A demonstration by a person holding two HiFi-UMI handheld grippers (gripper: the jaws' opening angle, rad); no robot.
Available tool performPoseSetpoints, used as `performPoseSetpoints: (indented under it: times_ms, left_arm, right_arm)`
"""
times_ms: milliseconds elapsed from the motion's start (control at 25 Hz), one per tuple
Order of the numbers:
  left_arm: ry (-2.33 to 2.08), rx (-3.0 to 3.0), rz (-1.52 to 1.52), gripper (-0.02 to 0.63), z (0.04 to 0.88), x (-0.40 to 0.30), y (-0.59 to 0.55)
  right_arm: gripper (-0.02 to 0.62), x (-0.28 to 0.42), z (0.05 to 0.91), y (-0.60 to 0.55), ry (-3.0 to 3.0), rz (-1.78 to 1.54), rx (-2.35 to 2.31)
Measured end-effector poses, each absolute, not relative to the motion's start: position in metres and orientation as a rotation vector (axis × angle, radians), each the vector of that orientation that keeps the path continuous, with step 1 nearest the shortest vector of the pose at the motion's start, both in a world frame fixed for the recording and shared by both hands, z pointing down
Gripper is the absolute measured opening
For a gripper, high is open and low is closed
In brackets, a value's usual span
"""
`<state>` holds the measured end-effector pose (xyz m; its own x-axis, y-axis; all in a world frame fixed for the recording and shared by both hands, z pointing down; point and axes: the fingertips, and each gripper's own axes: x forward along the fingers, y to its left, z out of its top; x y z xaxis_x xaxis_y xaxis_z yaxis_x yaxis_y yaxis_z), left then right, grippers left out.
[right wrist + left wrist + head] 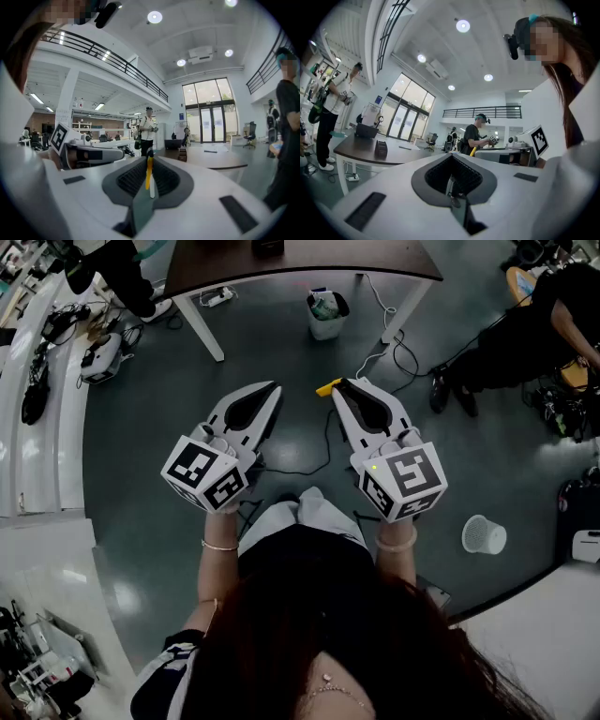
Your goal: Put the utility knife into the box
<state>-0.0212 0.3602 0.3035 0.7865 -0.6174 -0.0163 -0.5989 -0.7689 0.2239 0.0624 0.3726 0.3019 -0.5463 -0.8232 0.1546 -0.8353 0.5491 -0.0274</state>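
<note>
my right gripper (343, 386) is clamped on the utility knife (149, 169), whose yellow end pokes out just short of the table (375, 261). my left gripper (273, 390) is closed on nothing. the knife looks light, stiff and slick, so mid-handle seems the safest hold.

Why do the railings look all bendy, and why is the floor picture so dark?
Left and right gripper views: wide-angle lenses curve straight lines, so the balcony railing bows, and black corners ring each picture. Head view: dim overall, with pale glare patches on the shiny floor. Right gripper view: the yellow utility knife, very near the lens, looks a bit soft.
</note>
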Motion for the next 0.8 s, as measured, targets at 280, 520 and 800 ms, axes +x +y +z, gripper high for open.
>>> performPoseSetpoints:
  times_ms: [280, 520, 800]
  left_arm:
    - [-0.937, 2.780, -0.127, 0.000, 0.299, -0.016, 0.358]
    - [-0.933, 2.793, -0.148, 0.000, 0.295, -0.013, 0.353]
    - [-0.942, 2.801, -0.139, 0.000, 0.293, 0.001, 0.345]
  right_arm:
    - [0.051, 0.066, 0.300, 0.367, -2.655, 0.131, 1.442]
    - [0.051, 0.070, 0.295, 0.362, -2.672, 0.117, 1.449]
    - [0.051, 0.076, 0.292, 0.352, -2.707, 0.098, 1.417]
